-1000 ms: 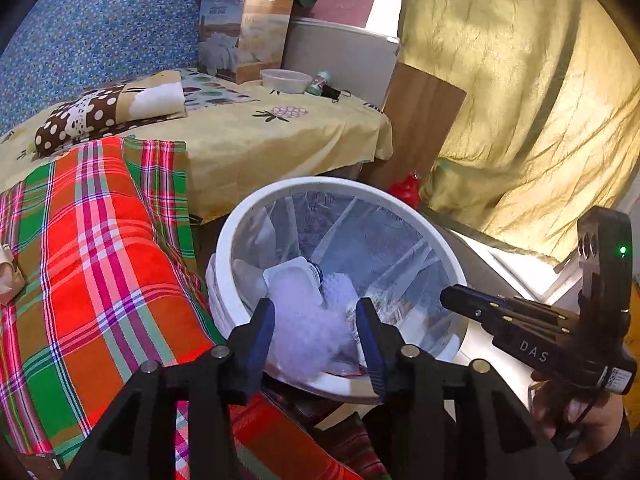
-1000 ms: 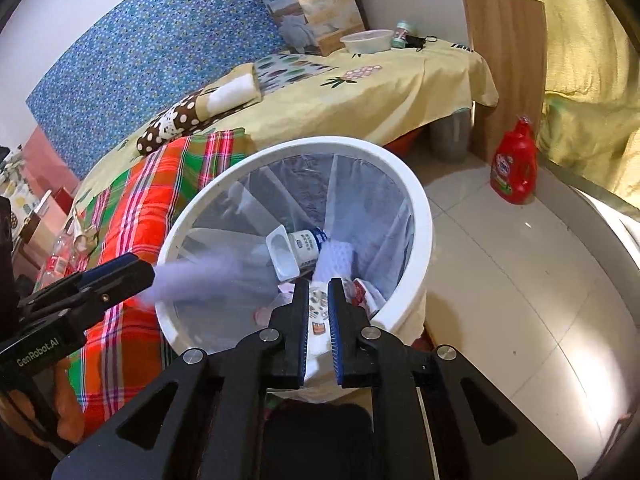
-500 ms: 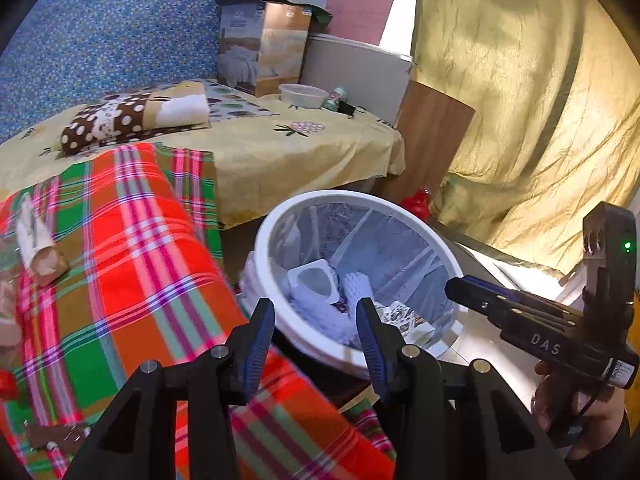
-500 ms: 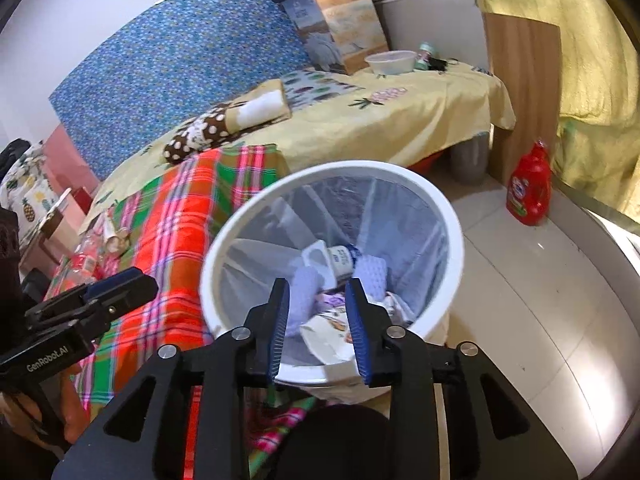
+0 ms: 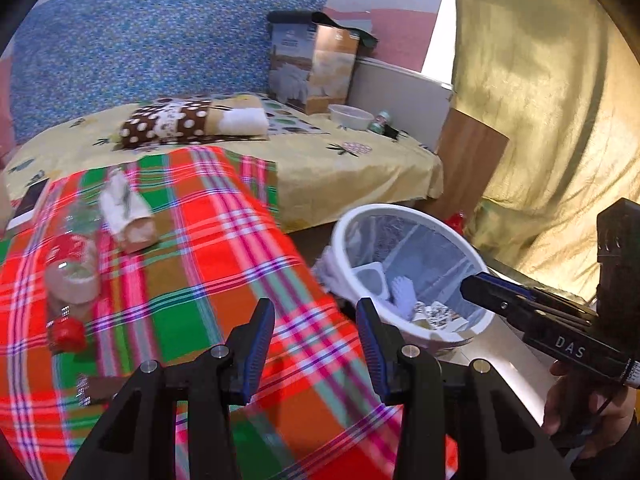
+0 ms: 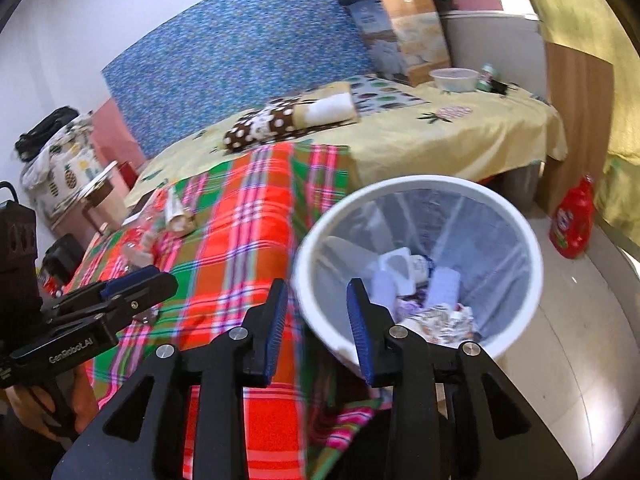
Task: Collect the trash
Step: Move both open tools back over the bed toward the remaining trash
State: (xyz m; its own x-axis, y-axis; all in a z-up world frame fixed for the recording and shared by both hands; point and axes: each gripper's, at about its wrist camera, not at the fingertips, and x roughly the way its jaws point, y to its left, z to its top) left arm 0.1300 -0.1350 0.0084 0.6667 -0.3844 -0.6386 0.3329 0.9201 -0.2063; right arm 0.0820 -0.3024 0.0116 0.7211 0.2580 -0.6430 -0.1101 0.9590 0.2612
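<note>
Both tongs are apart and empty: the left tongs (image 5: 316, 344) over the red-green plaid blanket (image 5: 192, 280), the right tongs (image 6: 316, 320) at the near-left rim of the white round lined bin (image 6: 420, 264). Far left on the blanket lie a crumpled paper wrapper (image 5: 126, 216) and a clear plastic bottle with red cap (image 5: 70, 280); the bin already holds white scraps.

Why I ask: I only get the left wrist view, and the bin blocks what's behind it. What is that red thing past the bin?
Observer: The right wrist view shows a red bottle standing upright on the floor, apart from the bin.
Operator: Is the right gripper carrying anything? I see it only side-on.
Observer: No. The right gripper is open, with nothing between its fingers.
Operator: Is there anything beside the bed that I'm missing?
Observer: A pineapple-print bag sits off its far left side.
</note>
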